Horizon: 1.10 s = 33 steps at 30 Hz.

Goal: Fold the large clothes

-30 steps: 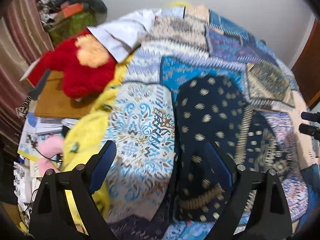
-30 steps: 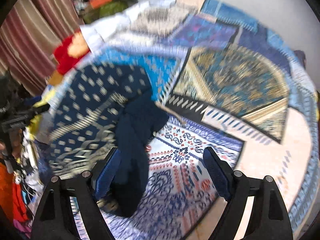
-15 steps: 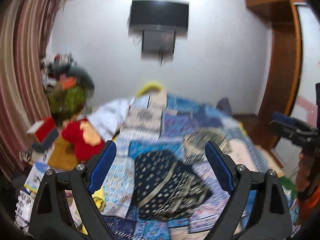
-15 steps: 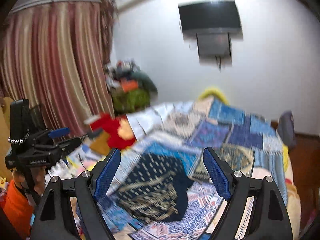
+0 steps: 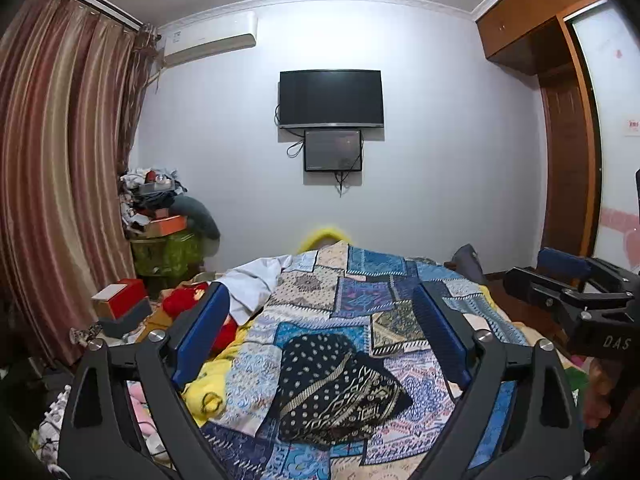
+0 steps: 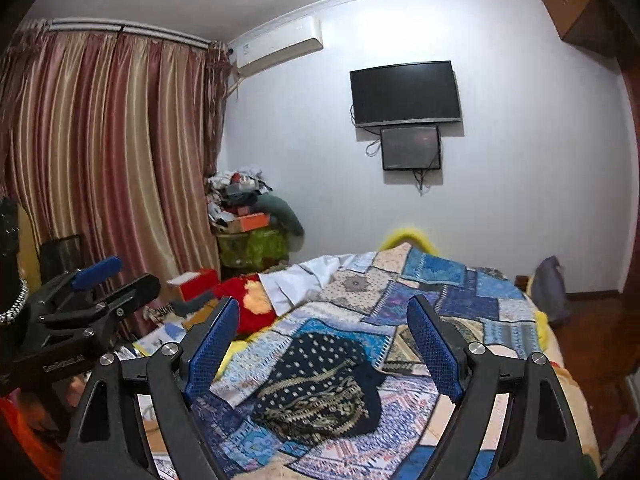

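Garment (image 5: 336, 388), a dark navy dotted piece with gold trim, is lying bunched on the near patchwork bedspread (image 5: 360, 280). Both the left gripper (image 5: 320, 336) and right gripper (image 6: 324, 344) are hanging wide, gripping nothing. Probably soft, light, floppy; I'd be pinching corners or the hem.

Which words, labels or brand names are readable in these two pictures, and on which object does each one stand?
"DAS": white letters on the black body of the right gripper, at the right edge of the left wrist view.
Pale lettering on the black body of the left gripper, in the right wrist view: too blurred to read.
Small red and white sign on the pale wall beside the wooden wardrobe: too small to read.
Label on the white air conditioner: too small to read.
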Motion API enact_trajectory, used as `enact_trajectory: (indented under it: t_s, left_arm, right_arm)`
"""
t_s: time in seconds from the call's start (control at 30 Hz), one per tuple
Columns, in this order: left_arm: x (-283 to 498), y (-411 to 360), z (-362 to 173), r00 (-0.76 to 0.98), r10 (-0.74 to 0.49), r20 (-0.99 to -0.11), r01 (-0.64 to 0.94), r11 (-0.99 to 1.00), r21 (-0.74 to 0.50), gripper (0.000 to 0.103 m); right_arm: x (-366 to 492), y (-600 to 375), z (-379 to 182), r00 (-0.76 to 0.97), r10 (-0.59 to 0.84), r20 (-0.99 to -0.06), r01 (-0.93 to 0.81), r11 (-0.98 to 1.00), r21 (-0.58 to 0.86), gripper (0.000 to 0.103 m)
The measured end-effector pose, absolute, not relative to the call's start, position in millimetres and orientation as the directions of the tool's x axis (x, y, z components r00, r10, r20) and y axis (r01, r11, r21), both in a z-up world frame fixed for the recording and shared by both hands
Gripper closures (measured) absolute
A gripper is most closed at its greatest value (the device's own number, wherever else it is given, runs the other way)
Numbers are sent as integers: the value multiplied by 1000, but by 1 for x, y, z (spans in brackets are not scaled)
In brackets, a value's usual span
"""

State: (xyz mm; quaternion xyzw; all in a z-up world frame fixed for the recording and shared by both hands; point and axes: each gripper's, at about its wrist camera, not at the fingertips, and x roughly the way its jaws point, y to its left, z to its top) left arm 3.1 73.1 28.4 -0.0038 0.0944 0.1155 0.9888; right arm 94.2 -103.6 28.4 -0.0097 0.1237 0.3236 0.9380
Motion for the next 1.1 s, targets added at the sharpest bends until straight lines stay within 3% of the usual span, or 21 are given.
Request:
enact_trajectory:
  t_s: [0.13, 0.53, 1.1]
  left_arm:
    - [-4, 70, 20, 952, 223, -209, -228, 974, -2, 2]
    - [-5, 70, 14, 951, 228, -208, -233, 972, 1, 1]
    - [-3, 69, 13, 953, 225, -205, -228, 974, 7, 0]
  right_arm:
    - [81, -104, 22, 795, 561, -230, -574, 819, 14, 0]
    - [83, -101, 6, 790, 540, -291, -556, 830, 29, 0]
    - [87, -104, 4, 787, 536, -307, -549, 834, 50, 0]
